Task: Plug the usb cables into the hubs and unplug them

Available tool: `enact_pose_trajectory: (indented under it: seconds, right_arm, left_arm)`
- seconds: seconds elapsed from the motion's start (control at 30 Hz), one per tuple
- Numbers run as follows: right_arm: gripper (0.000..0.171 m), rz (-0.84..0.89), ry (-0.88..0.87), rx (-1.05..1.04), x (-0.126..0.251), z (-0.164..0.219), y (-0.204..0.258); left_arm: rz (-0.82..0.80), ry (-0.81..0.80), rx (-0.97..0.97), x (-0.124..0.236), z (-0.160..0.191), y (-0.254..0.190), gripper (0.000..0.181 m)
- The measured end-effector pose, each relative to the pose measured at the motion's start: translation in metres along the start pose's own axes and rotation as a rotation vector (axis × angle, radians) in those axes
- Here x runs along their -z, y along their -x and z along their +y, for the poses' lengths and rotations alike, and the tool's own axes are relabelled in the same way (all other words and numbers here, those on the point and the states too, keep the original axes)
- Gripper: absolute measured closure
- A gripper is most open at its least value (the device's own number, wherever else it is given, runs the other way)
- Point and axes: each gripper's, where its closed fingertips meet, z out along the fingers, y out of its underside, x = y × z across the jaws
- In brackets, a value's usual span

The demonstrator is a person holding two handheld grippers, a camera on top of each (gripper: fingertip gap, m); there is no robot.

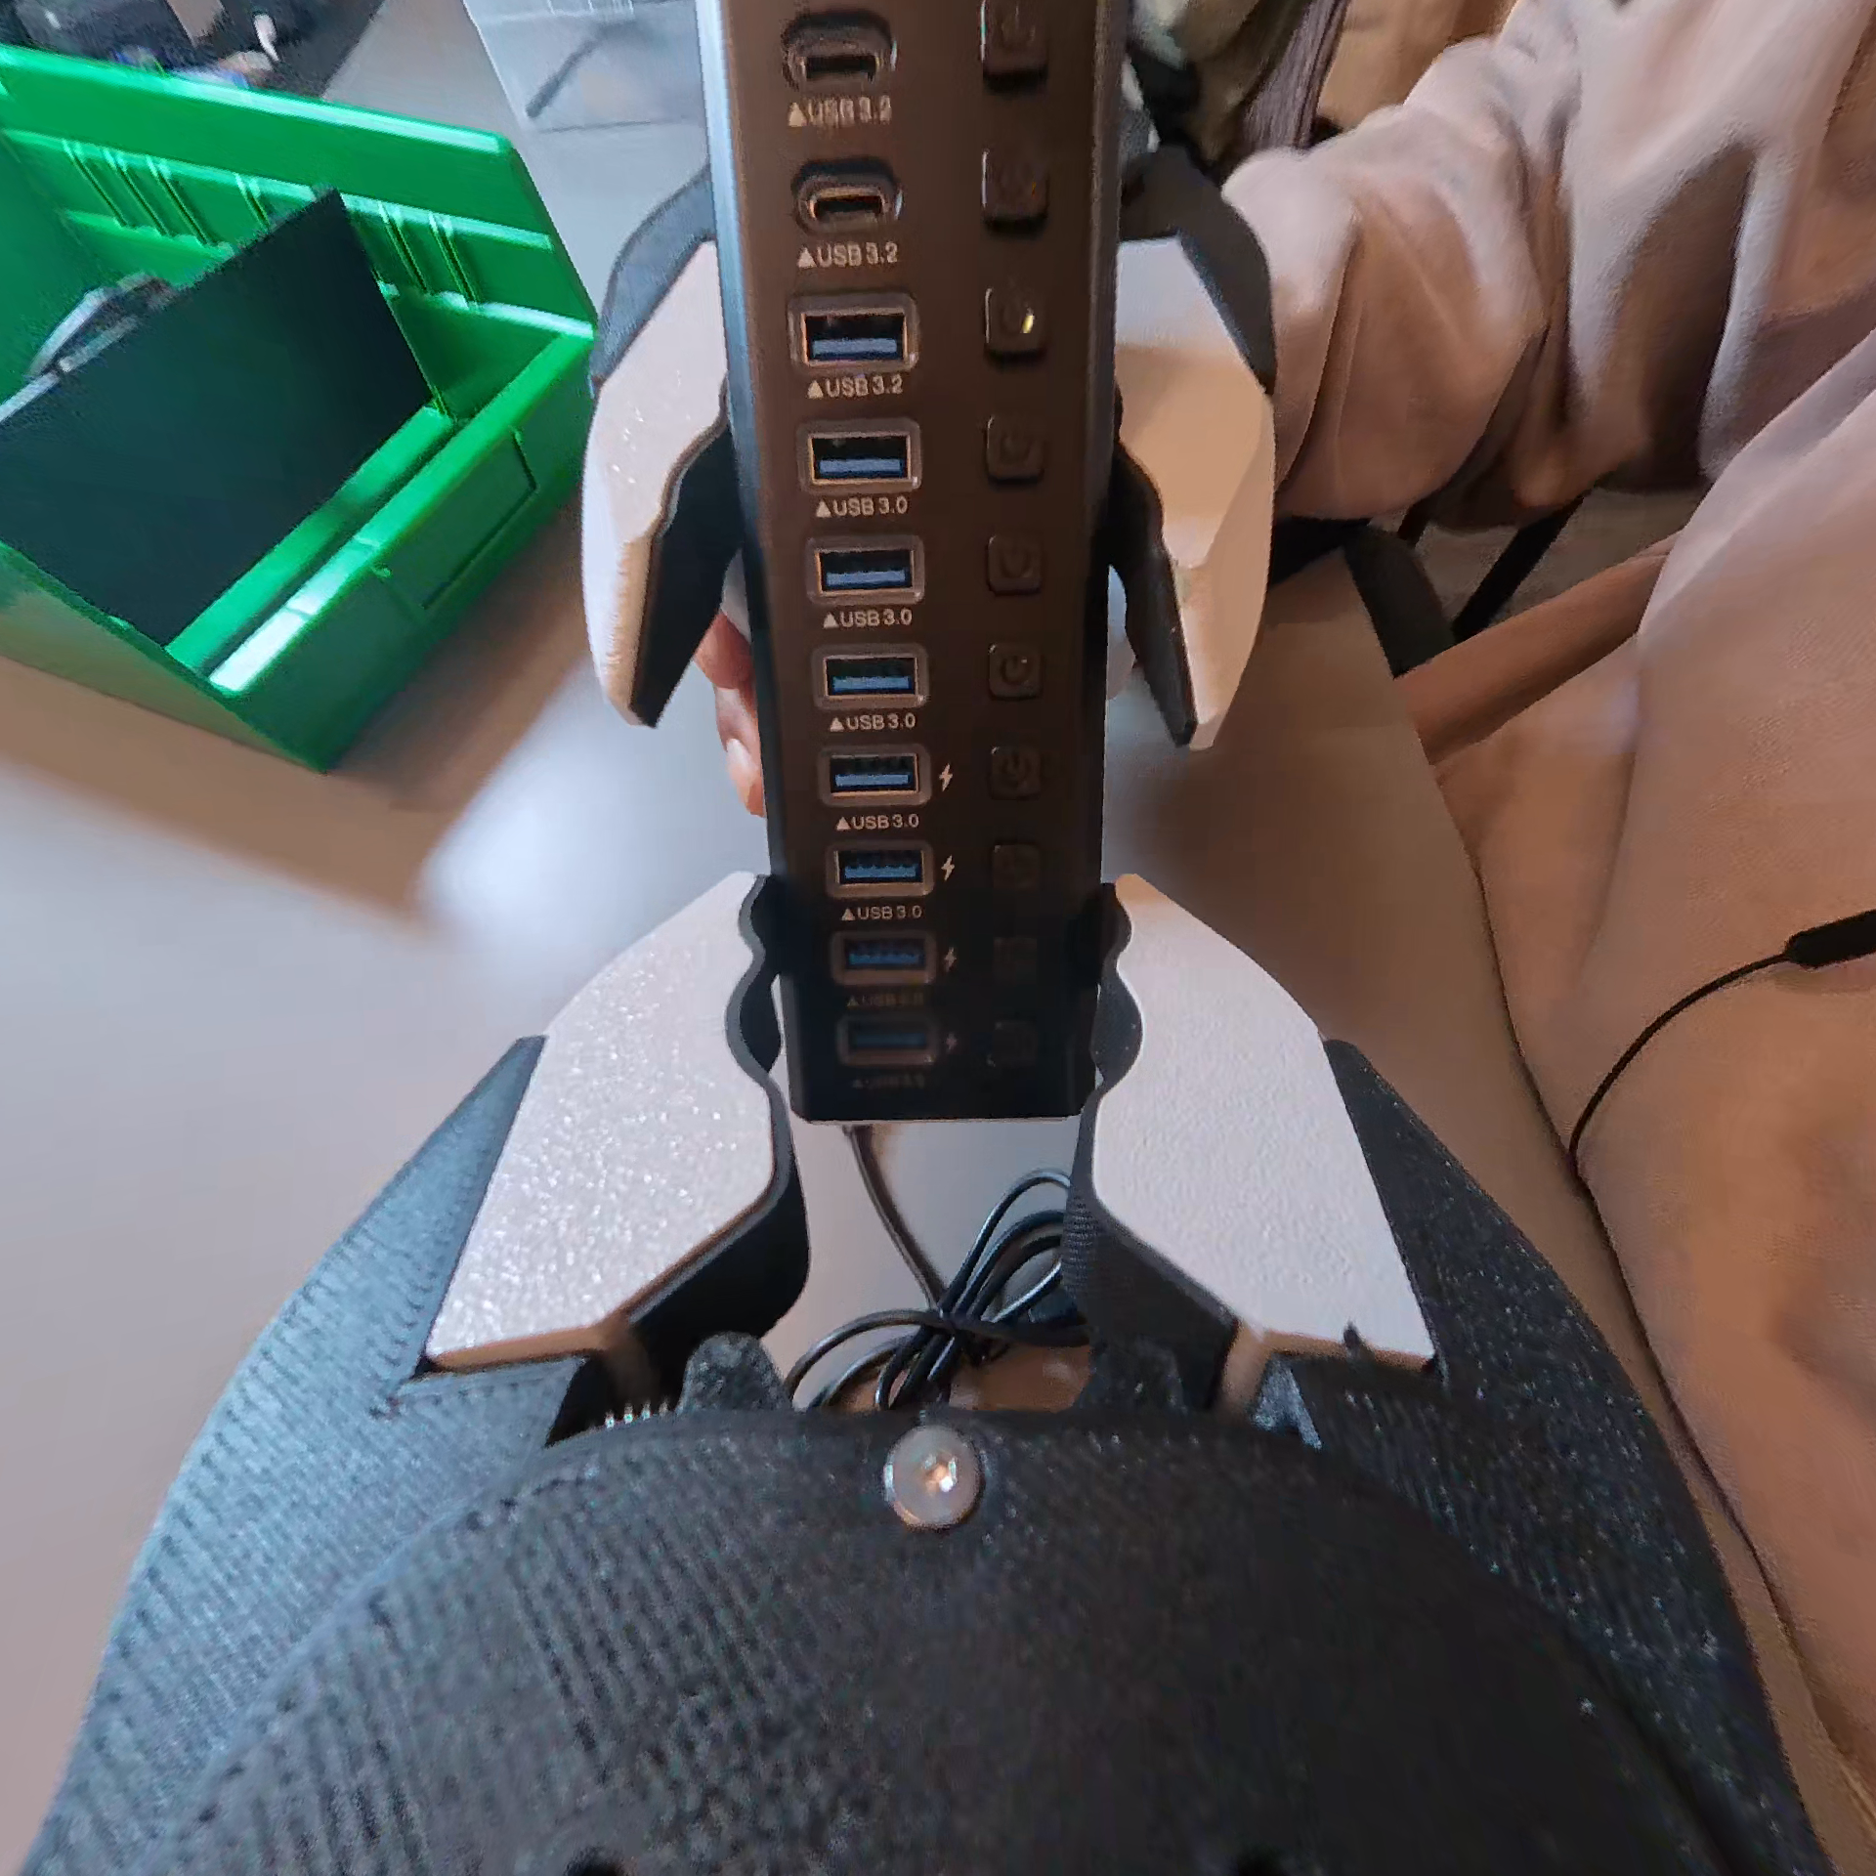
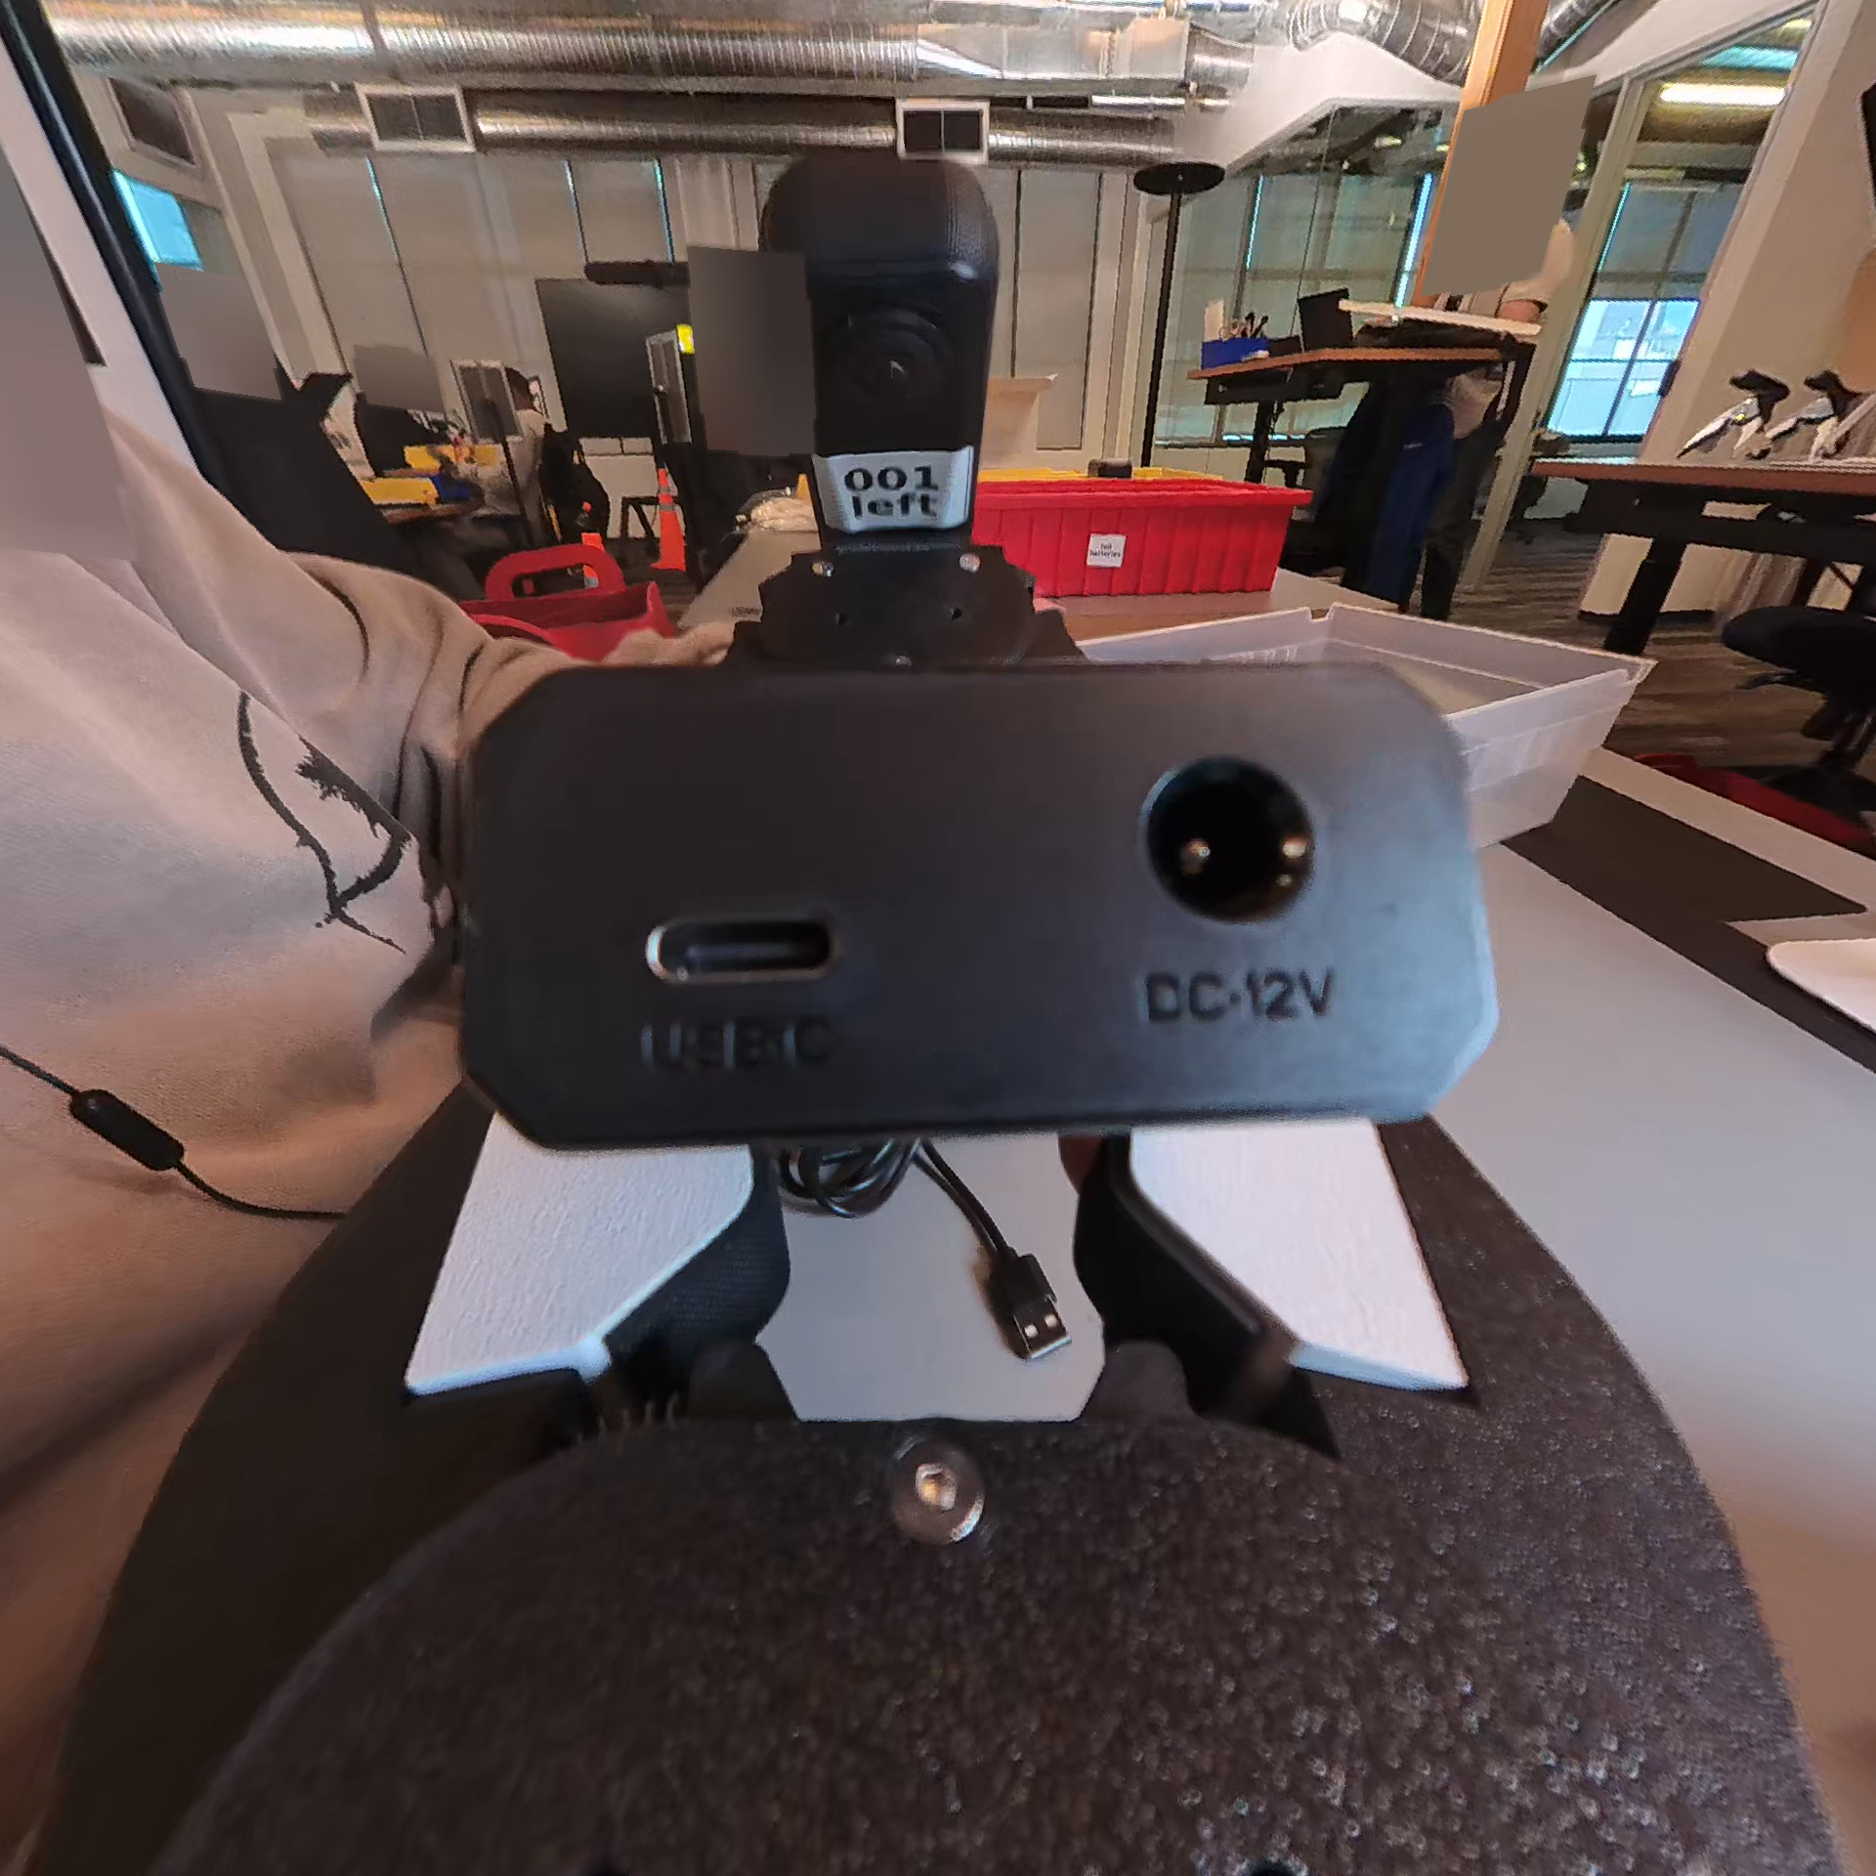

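A long black USB hub [image 1: 914,508] with a row of empty ports is held in the air. My left gripper [image 1: 934,944] is shut on the hub's near end. My right gripper [image 1: 914,711] faces it from the far side. Its jaws straddle the hub's sides with slim gaps, so it is open. In the right wrist view the hub's end face [image 2: 964,893], with a USB-C port and a round power socket, hides my right fingertips; only the white fingers [image 2: 589,1249] show. A coiled black USB cable [image 1: 964,1310] lies on the table below, its plug [image 2: 1035,1320] free.
A green bin [image 1: 305,457] with a black divider stands at the left. A person's beige sleeve [image 1: 1523,305] fills the right. A clear tray [image 2: 1472,700] and a red bin [image 2: 1137,538] stand behind. The left gripper's camera [image 2: 893,355] rises over the hub.
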Motion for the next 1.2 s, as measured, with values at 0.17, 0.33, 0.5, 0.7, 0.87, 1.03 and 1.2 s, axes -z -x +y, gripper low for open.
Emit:
enact_pose_trajectory:
  seconds: [0.17, 0.33, 0.5, 0.7, 0.87, 1.03, 1.2]
  right_arm:
    - [0.101, 0.028, -0.08, -0.048, 0.017, -0.017, -0.014]
    - [0.101, 0.118, -0.191, -0.094, 0.052, -0.038, -0.044]
    - [0.101, 0.136, -0.197, -0.098, 0.06, -0.038, -0.049]
    - [0.101, 0.09, -0.162, -0.099, 0.053, -0.032, -0.042]
    - [0.101, 0.09, -0.134, -0.101, 0.049, -0.026, -0.043]
    - [0.101, 0.103, -0.126, -0.089, 0.052, -0.026, -0.046]
    - [0.101, 0.119, -0.107, -0.068, 0.056, -0.024, -0.05]
  left_arm:
    - [-0.037, -0.045, 0.056, 0.011, 0.005, 0.015, 0.114]
    - [-0.07, 0.21, 0.119, -0.006, 0.068, 0.029, 0.125]
    - [-0.063, 0.427, 0.117, -0.027, 0.096, 0.026, 0.14]
    - [-0.065, 0.41, 0.099, -0.033, 0.092, 0.025, 0.157]
    - [-0.019, 0.368, 0.143, -0.037, 0.086, 0.024, 0.147]
    - [-0.025, 0.412, 0.179, -0.044, 0.087, 0.028, 0.15]
    - [-0.004, 0.37, 0.232, -0.043, 0.079, 0.03, 0.153]
